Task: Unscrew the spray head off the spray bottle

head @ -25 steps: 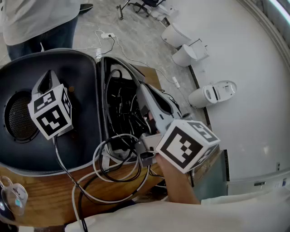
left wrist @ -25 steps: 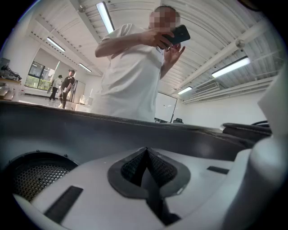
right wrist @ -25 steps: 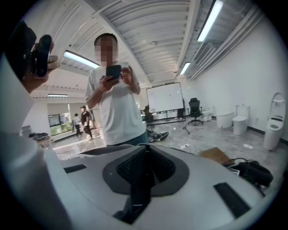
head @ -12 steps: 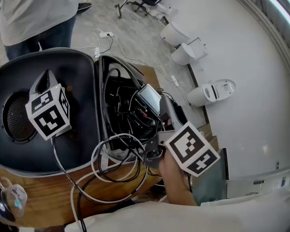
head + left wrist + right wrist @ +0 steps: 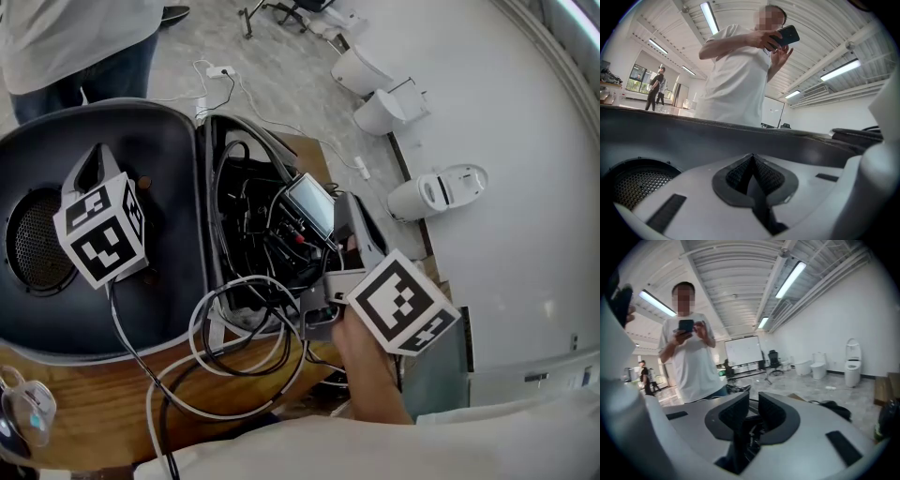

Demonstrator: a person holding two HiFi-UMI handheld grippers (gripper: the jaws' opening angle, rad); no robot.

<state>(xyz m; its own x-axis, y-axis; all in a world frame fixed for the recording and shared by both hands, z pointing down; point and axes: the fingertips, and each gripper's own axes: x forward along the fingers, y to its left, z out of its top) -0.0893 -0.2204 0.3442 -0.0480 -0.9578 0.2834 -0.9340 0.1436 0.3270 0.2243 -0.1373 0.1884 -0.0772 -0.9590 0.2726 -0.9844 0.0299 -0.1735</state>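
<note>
A: What fills the middle?

B: An open dark case (image 5: 173, 178) lying on a wooden surface (image 5: 84, 408). Its lid half has a round mesh grille (image 5: 36, 246). The other half is packed with black cables (image 5: 253, 234) and holds a small screen (image 5: 309, 204).

A: And the left hand-held gripper (image 5: 751, 159)?

B: It hangs over the case's lid, just beside the grille, with its marker cube above the bare lining. Its pads meet at the tips and there is nothing between them.

A: The right hand-held gripper (image 5: 753, 400)?

B: A hand (image 5: 364, 361) holds it at the case's near right corner, with its nose over the cable-filled half. Its jaws have just been closing. They stand almost together, with a thin slit left between the pads and nothing caught in it.

A: Where's the spray bottle?

B: I can't pick it out in any view. A clear thing with a bluish patch (image 5: 23, 405) lies on the surface in front of the case's lid, cut off by the picture's edge. What it is I cannot tell.

A: Anything else near the case?

B: White cable loops (image 5: 199, 319) spill over its near rim onto the surface. Beyond its far side a person in a white shirt (image 5: 736, 79) stands holding up a phone (image 5: 785, 35). On the floor to the case's right stand white toilets (image 5: 441, 192).
</note>
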